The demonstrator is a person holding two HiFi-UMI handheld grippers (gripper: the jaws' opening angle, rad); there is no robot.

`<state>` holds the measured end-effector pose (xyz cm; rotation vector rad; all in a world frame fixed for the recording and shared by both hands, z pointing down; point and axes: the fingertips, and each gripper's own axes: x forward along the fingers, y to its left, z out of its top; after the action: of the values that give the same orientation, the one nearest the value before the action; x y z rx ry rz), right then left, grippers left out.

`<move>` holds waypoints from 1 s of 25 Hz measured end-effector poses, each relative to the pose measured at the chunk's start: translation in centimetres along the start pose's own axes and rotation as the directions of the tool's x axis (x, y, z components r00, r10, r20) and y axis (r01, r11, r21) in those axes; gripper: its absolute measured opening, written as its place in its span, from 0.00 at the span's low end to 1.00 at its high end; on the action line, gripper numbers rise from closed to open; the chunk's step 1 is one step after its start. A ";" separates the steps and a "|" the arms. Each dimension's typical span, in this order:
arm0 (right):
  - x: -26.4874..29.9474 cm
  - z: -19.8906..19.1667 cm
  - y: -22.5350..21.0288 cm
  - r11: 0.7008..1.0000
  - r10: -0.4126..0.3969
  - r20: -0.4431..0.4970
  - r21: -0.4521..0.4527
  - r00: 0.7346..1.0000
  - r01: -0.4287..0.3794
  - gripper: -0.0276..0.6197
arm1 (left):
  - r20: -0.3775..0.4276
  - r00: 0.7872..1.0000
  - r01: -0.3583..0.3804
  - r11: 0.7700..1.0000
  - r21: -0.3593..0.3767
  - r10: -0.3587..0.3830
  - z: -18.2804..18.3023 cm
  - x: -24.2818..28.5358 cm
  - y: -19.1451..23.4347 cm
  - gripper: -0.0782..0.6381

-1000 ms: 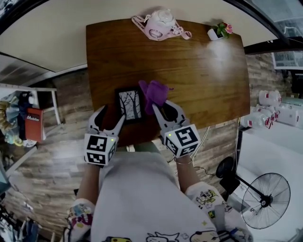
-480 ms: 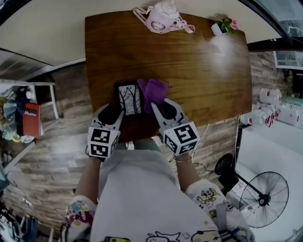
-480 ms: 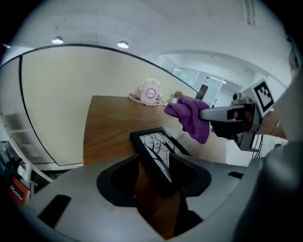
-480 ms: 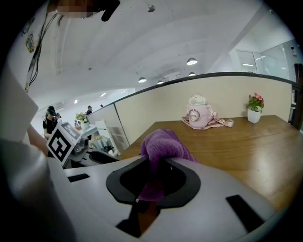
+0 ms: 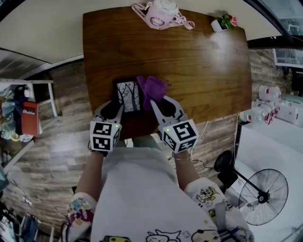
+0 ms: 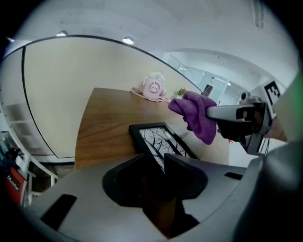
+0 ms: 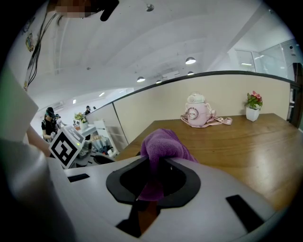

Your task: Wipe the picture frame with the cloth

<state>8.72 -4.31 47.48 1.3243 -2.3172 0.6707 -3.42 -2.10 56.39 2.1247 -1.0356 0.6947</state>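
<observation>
A black picture frame (image 5: 129, 95) with a tree print lies flat near the wooden table's (image 5: 203, 71) front edge. My left gripper (image 5: 115, 109) is low over its near left corner. In the left gripper view the frame (image 6: 161, 137) runs in between the jaws, which are closing round its edge; the left gripper (image 6: 160, 160) shows a thin gap still. My right gripper (image 5: 158, 105) is shut on a purple cloth (image 5: 152, 90), held just right of the frame. The cloth (image 7: 163, 146) bulges from the right gripper (image 7: 158, 163) and hangs above the frame as cloth (image 6: 196, 116).
A pink round pot with a strap (image 5: 161, 13) and a small potted plant (image 5: 222, 22) stand at the table's far edge. A floor fan (image 5: 262, 196) is at the lower right. A shelf with a red book (image 5: 29, 118) stands left of the table.
My left gripper has sunk toward the frame's near corner and its jaws have narrowed round the edge. The right gripper with the cloth has hardly moved.
</observation>
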 end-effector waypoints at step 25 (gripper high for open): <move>7.5 1.9 5.5 0.928 0.270 -0.124 -0.232 0.955 -0.292 0.11 | 0.005 0.998 -0.066 0.996 -0.054 0.066 -0.1 0.4 0.1 0.23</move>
<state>0.13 -8.15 48.90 0.8424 -2.4452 0.4906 -3.30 -2.27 56.79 2.0565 -1.1204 0.6837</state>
